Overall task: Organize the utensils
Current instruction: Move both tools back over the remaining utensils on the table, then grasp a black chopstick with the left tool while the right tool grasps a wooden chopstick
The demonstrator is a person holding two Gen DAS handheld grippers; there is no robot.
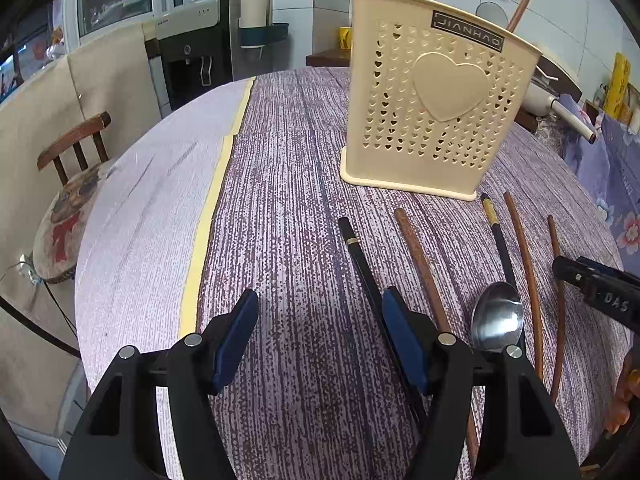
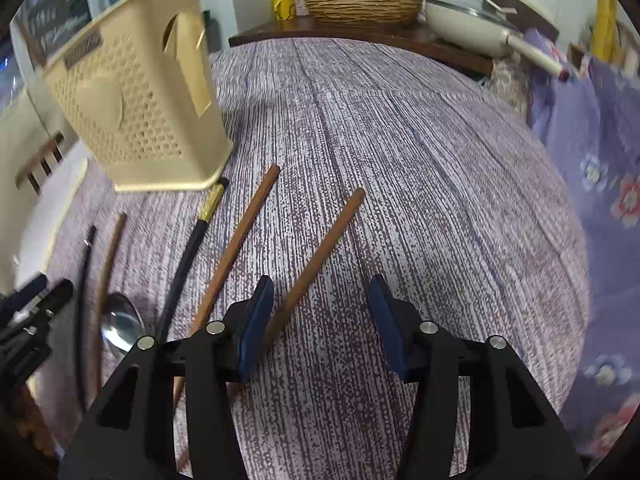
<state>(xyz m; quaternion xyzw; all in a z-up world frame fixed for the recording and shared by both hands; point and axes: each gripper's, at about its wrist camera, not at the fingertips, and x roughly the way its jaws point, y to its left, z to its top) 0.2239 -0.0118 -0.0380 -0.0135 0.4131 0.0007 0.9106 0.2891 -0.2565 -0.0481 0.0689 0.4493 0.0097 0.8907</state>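
Both pairs of jaws are held open above the cloth-covered counter, nothing gripped: the left gripper is poised beside a black chopstick, the right gripper over a brown chopstick seen between its pads. More chopsticks and a steel spoon are laid flat before the upright cream utensil holder, where one brown stick is already stood.

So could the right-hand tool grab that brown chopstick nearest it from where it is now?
Probably yes. The brown chopstick lies flat on the tablecloth, its near end just inside the right gripper, beside the left of its open fingers. Nothing lies over it; its neighbours lie apart to the left.
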